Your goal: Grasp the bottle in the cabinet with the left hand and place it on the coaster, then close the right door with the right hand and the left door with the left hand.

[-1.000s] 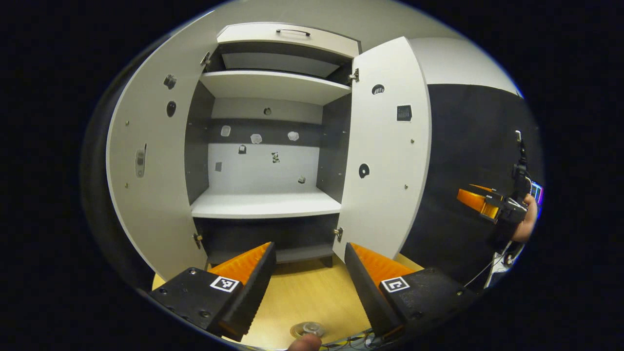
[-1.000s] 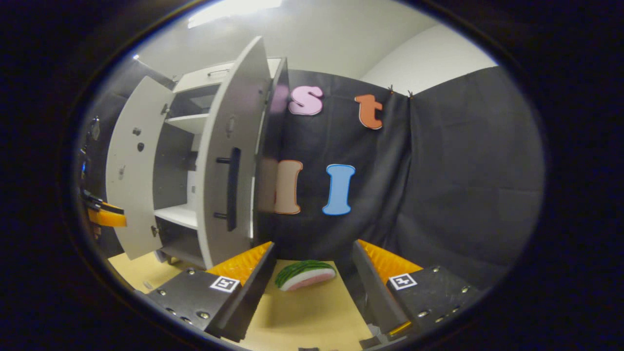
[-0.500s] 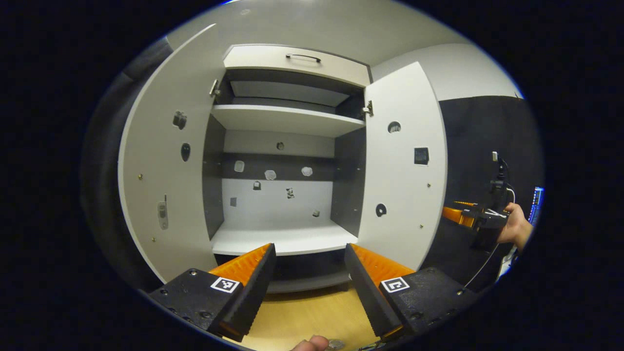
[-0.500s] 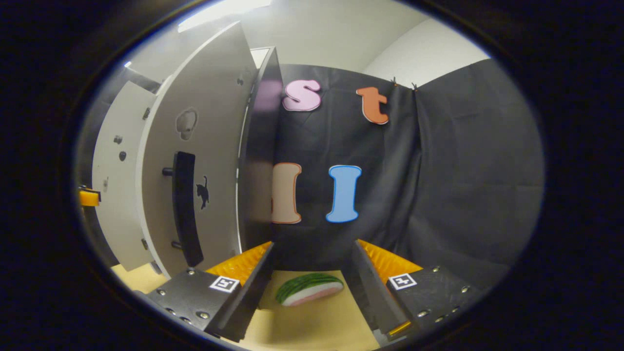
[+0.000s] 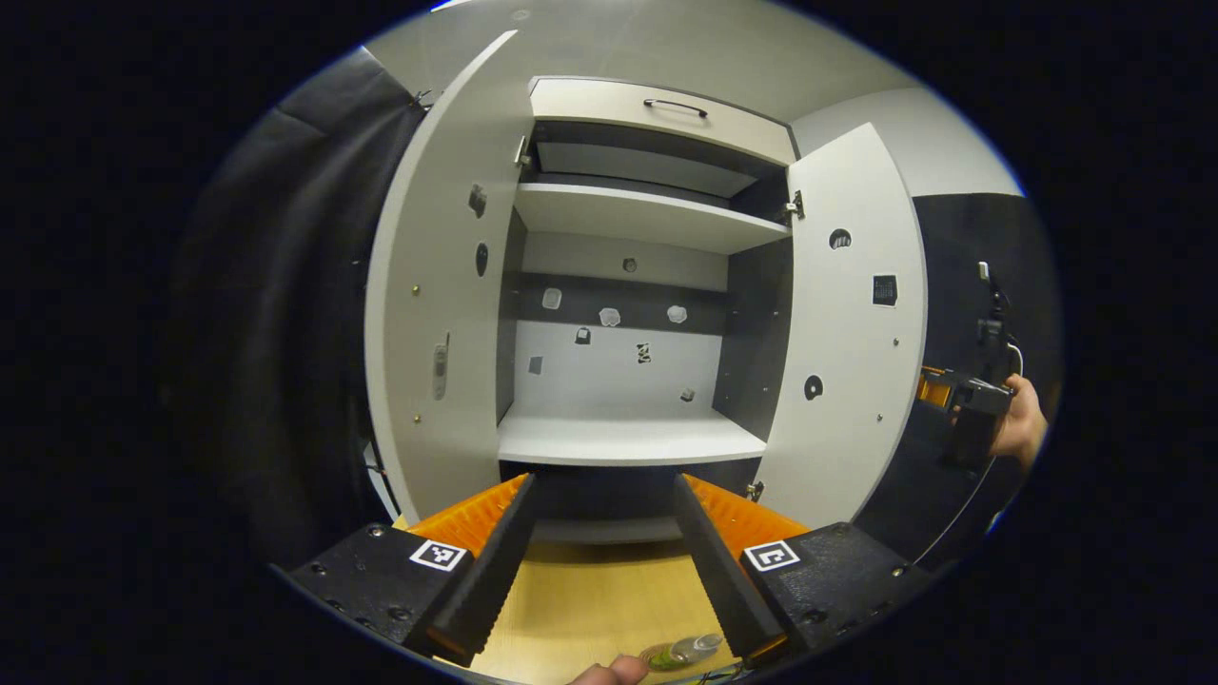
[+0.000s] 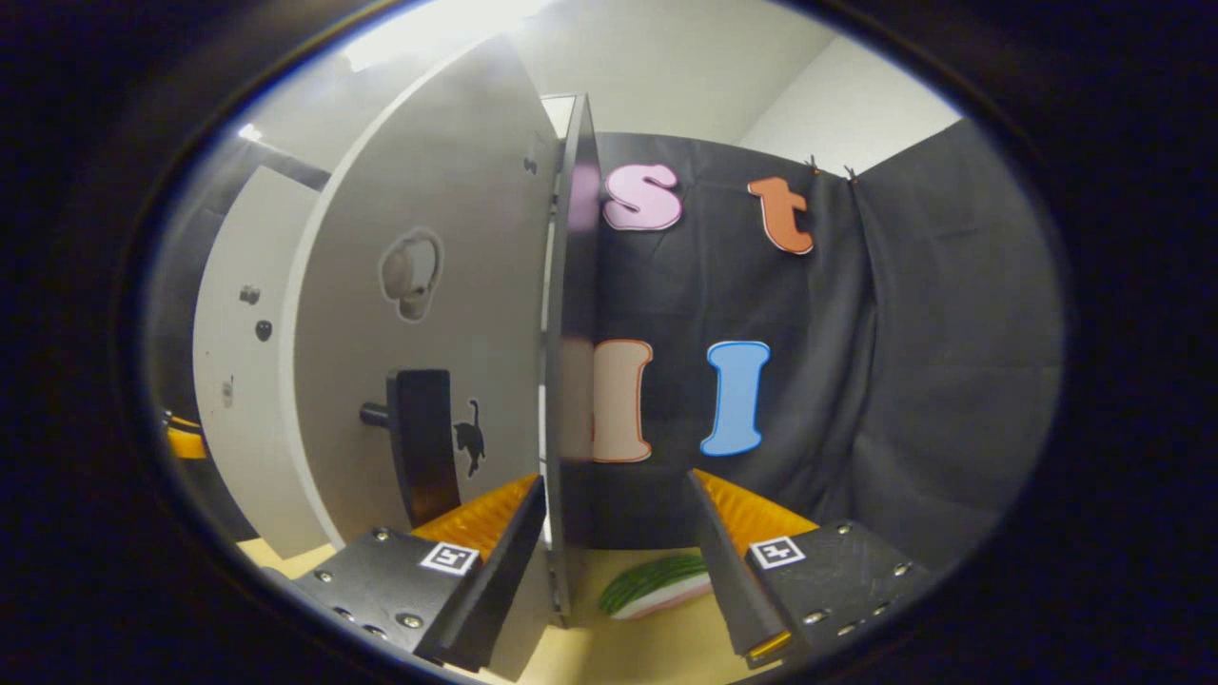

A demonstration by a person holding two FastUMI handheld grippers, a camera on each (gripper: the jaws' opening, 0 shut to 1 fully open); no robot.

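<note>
My left gripper (image 5: 601, 557) fingers wide, empty, facing open cabinet (image 5: 628, 442). My right gripper (image 6: 618, 552) wide, right door (image 6: 428, 314) edge between fingers.

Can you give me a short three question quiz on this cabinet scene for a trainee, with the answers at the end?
1. True or false: both cabinet doors are shut.
2. Which is nearest the right gripper? A: the drawer handle; B: the right door; C: the left door.
3. Fill in: between its fingers, the left gripper holds ____.

Key
1. False: the left door and the right door both stand open, showing bare shelves.
2. B: the right door's outer face and dark handle are just ahead of its fingers.
3. Nothing: its jaws are open, and the bottle is on the wooden table below.
</note>
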